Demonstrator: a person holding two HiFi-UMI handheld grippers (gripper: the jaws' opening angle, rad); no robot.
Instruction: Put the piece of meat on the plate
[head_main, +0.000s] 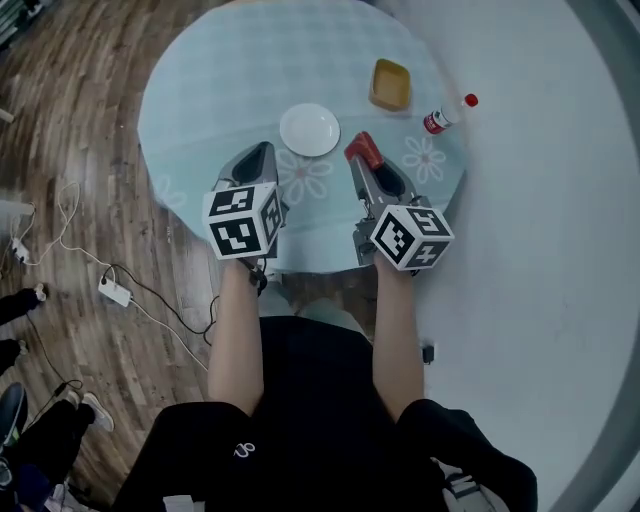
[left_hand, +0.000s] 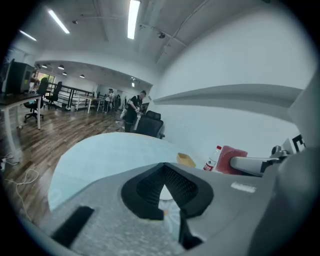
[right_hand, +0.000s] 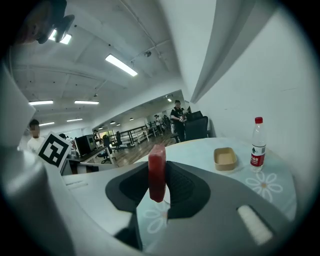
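A red piece of meat (head_main: 361, 149) stands upright between the jaws of my right gripper (head_main: 364, 158), which is shut on it, just right of the white plate (head_main: 309, 130). In the right gripper view the meat (right_hand: 157, 172) fills the gap between the black pads of that gripper (right_hand: 159, 167). My left gripper (head_main: 262, 153) hovers over the table just left of the plate, its jaws shut with nothing in them. In the left gripper view its tips (left_hand: 164, 173) meet, and the meat (left_hand: 231, 159) shows at the right.
The round table (head_main: 220, 90) has a pale blue flowered cloth. A tan box (head_main: 390, 85) and a red-capped bottle (head_main: 447, 113) stand at its far right. A power strip (head_main: 115, 292) and cables lie on the wood floor at left, near someone's feet.
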